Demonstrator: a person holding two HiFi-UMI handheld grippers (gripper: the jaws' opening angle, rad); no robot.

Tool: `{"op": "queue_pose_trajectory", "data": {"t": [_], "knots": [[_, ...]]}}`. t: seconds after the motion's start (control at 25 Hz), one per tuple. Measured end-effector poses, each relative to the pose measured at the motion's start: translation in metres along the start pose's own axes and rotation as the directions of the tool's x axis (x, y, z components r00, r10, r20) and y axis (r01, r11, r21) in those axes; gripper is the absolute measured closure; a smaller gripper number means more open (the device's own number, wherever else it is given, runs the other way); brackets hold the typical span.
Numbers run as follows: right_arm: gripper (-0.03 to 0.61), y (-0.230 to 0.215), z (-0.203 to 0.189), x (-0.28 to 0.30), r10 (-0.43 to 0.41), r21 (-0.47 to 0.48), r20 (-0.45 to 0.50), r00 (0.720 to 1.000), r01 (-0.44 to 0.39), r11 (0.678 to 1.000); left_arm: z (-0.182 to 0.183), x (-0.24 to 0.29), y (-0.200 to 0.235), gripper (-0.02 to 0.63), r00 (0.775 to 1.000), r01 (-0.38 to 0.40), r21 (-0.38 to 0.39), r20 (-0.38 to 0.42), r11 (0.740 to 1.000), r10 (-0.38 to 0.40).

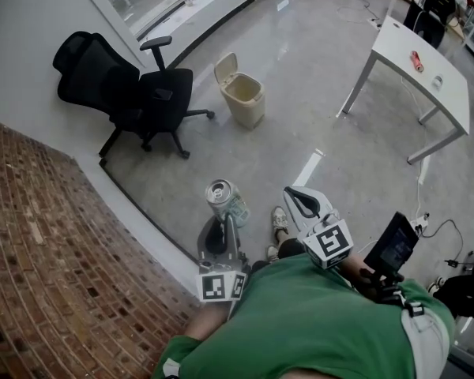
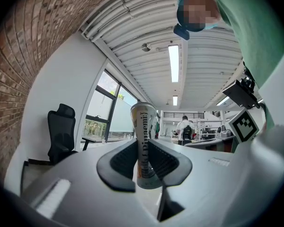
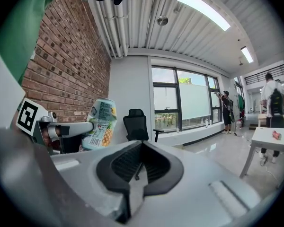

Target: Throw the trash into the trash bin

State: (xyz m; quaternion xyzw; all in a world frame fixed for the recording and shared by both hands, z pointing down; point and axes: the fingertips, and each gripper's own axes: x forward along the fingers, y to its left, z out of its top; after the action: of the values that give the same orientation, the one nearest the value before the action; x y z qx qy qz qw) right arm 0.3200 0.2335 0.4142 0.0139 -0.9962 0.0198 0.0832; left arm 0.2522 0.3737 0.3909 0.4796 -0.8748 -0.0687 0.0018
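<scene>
With the left gripper (image 1: pixel 223 226) clamped on the upright can (image 1: pixel 224 199) and the right gripper (image 1: pixel 300 202) closed empty, carrying seems underway, and next the can needs bringing over the distant open bin (image 1: pixel 243 99).

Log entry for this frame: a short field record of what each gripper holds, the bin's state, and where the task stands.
left gripper: shut on the drink can, can upright
right gripper: shut, nothing between the jaws
trash bin: beige, lid tipped up, on the floor beside the office chair
can vs bin: apart; the can is held near the person, the bin stands farther ahead
task status: can not yet in the bin
other: white table at the right
</scene>
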Motion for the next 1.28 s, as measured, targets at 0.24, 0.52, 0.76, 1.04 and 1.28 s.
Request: {"op": "queue_pose_trajectory", "data": {"t": [0.24,0.52,0.76,1.04,1.28], "knots": [[0.575,-0.018,0.022,0.058,0.079,0.015,0.024,0.997,-0.080,0.997,0.009,0.044,0.030,0.540,0.998,-0.055,0.034,0.002,0.998,0.055],[0.575,-0.047,0.031,0.120,0.151,0.005,0.026,0.988,-0.151,0.988,0.015,0.100,0.058,0.540,0.993,-0.116,0.061,0.015,0.991,0.115],[0.575,-0.063,0.030,0.157,0.210,0.014,0.017,0.977,-0.211,0.977,0.012,0.131,0.076,0.540,0.984,-0.176,0.061,0.036,0.982,0.175],[0.575,-0.058,0.032,0.200,0.250,0.017,-0.003,0.968,-0.250,0.968,0.014,0.148,0.113,0.540,0.974,-0.226,0.055,0.027,0.973,0.225],[0.575,-0.033,0.034,0.246,0.258,0.025,-0.023,0.966,-0.257,0.966,0.017,0.154,0.164,0.540,0.974,-0.227,0.045,0.028,0.973,0.226]]}}
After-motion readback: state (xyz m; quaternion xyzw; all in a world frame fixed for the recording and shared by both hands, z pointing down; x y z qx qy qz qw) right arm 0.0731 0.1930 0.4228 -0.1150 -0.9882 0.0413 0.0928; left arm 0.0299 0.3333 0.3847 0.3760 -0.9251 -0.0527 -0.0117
